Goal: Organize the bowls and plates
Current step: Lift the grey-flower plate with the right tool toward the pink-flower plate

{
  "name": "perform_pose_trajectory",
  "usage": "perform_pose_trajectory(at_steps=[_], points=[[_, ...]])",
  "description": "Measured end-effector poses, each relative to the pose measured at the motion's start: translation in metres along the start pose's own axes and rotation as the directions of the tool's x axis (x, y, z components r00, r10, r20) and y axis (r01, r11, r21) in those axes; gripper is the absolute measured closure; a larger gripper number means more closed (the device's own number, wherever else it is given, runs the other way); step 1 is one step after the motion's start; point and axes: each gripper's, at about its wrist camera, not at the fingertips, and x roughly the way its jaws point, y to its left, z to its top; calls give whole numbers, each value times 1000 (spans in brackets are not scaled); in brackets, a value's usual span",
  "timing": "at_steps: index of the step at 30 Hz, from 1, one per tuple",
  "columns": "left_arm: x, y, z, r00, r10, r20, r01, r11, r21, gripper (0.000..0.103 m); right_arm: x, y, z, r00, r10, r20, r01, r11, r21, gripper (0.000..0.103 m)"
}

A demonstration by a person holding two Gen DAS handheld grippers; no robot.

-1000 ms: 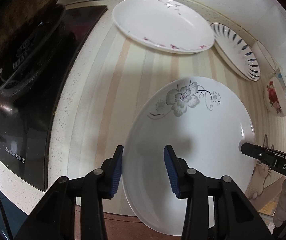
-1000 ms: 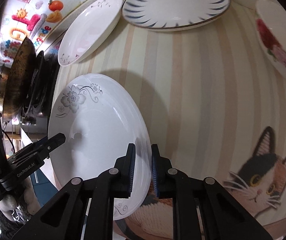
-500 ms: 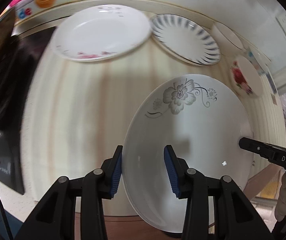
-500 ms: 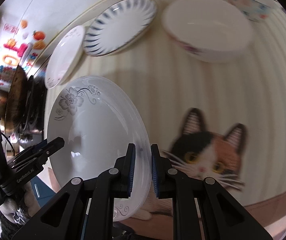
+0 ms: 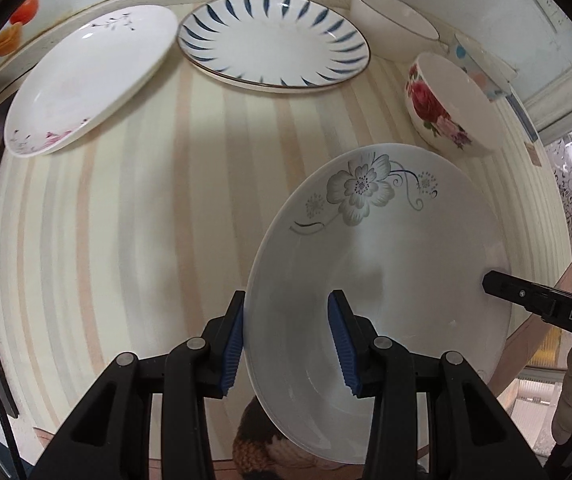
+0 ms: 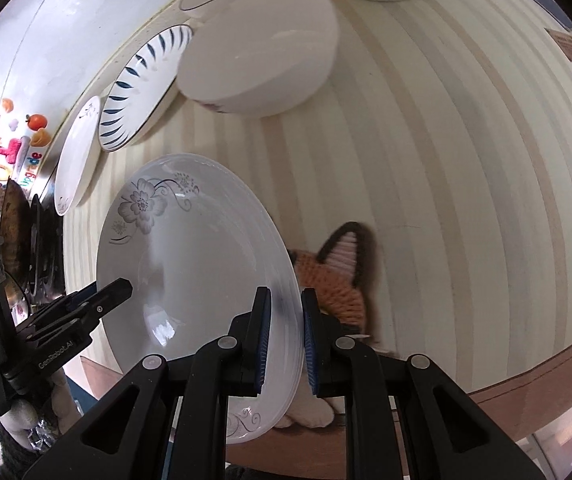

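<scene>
A white plate with a grey flower (image 5: 386,264) hangs tilted above the striped mat, held at two opposite rims. My left gripper (image 5: 288,344) straddles its near-left rim, with the blue pads on either side of the sloped wall. My right gripper (image 6: 286,340) is shut tight on the plate (image 6: 190,248) at its right rim. Each wrist view shows the other gripper's tip on the plate's far rim, the right gripper (image 5: 490,280) and the left gripper (image 6: 122,288).
Along the back wall lie a pink-blossom plate (image 5: 86,80), a blue-striped plate (image 5: 274,44), a plain white bowl (image 5: 394,28), a rose bowl (image 5: 454,108) and a spotted bowl (image 5: 482,64). A knitted cat mat (image 6: 342,276) lies under the held plate. A stove with pans (image 6: 26,240) is at far left.
Both grippers carried the flower plate to the right, away from the stove and towards the bowls. The plate sits the same between both pairs of fingers.
</scene>
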Motion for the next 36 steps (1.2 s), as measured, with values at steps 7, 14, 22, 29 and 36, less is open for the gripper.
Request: perform_pose_trajectory(at_steps=[7,14,22,29,36], points=[[9,-4,3,1000,18,-17,-18,1000,8,66,6,-5,2,1000,15,-15,-14,1000,21,86],[13,-15,11,999,44,-28,-43,999,26,66,16,-2,8,998,34,-58,-32,999,22,86],[-35,-8,22,993,99,62,-98,995,-25,65,-23,10,22,997,60,-42,-60,998,-4,79],[-97,71,44,964,183,193,-123,950,-287,65,-59,109,65,975,220,27,-212,963,-168,46],[-73,153,65,962,235,140,-150,882,-447,65,14,229,150,978,205,40,-182,929,-323,46]])
